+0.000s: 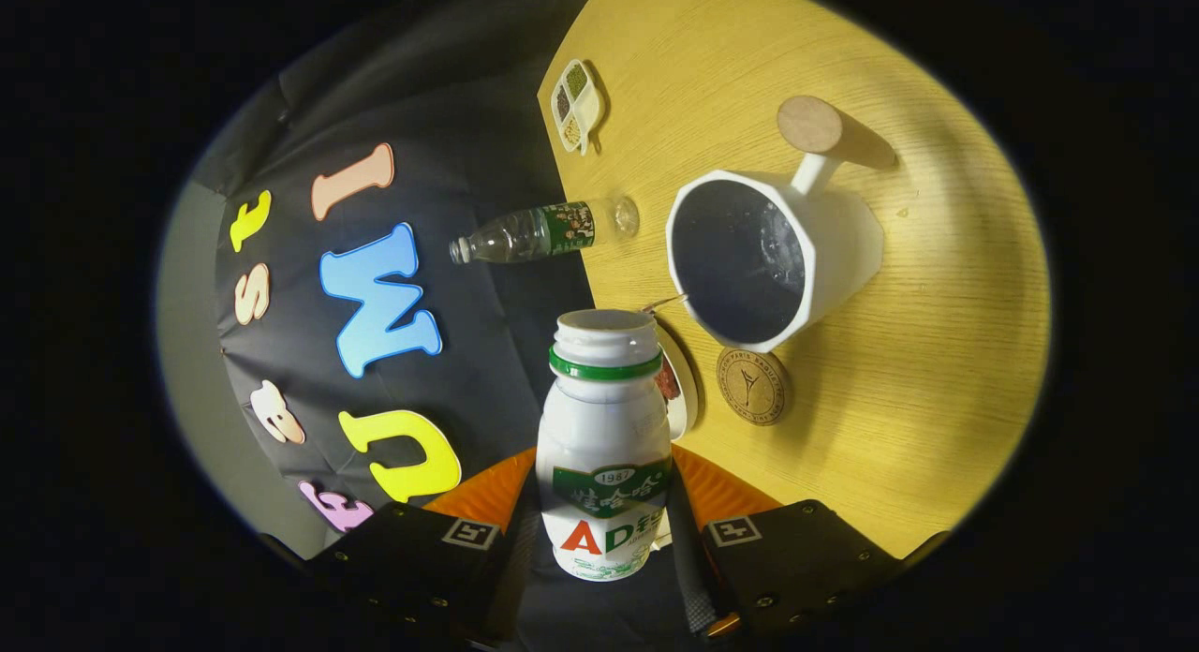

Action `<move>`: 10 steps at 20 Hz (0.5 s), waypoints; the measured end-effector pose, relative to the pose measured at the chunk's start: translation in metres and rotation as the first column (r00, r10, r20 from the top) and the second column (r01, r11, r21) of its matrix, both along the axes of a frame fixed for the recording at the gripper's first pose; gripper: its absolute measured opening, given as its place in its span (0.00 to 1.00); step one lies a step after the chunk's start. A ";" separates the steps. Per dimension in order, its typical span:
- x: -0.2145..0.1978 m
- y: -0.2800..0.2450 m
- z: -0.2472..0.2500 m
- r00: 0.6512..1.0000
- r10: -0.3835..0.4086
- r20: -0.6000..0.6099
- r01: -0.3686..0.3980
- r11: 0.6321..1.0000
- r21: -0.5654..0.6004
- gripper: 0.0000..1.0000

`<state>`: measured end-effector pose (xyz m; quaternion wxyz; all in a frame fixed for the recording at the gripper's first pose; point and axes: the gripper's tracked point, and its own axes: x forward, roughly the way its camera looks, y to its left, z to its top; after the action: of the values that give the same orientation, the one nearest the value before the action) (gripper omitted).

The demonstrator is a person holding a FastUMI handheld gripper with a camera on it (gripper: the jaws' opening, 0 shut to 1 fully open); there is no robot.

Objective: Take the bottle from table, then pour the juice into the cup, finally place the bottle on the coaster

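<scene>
My gripper [604,502] is shut on a white juice bottle [604,446] with a green neck ring and no cap. The whole view is rolled, so the bottle lies tipped sideways relative to the wooden table [937,371]. Its open mouth sits close beside the rim of the white cup [843,249], which stands just beyond it. The cup's inside is dark, with a few bubbles on the wall. I cannot tell whether juice is flowing. A round brown coaster [751,386] lies on the table next to the cup's base, ahead of my fingers.
A clear water bottle [543,232] with a green label stands near the table's edge. A small three-part seasoning dish [576,104] sits farther along that edge. A round wooden piece [809,124] is at the cup's handle. A small white dish [682,390] peeks from behind the juice bottle.
</scene>
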<state>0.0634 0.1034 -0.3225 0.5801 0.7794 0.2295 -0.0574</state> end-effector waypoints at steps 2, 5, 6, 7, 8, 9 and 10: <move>0.000 -0.002 -0.002 1.000 -0.011 -0.008 0.011 1.000 0.014 0.66; -0.001 -0.003 -0.003 1.000 -0.018 -0.013 0.018 1.000 0.022 0.66; -0.001 -0.005 -0.003 1.000 -0.023 -0.014 0.023 0.999 0.024 0.66; -0.001 -0.005 -0.003 1.000 -0.025 -0.015 0.026 0.999 0.028 0.66; -0.001 -0.005 -0.003 0.999 -0.027 -0.019 0.027 0.999 0.029 0.66; -0.002 -0.007 -0.003 0.999 -0.030 -0.020 0.031 0.999 0.028 0.66; -0.001 -0.007 -0.003 0.999 -0.033 -0.021 0.033 0.999 0.029 0.66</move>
<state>0.0622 0.0960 -0.3258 0.5652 0.7910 0.2233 -0.0716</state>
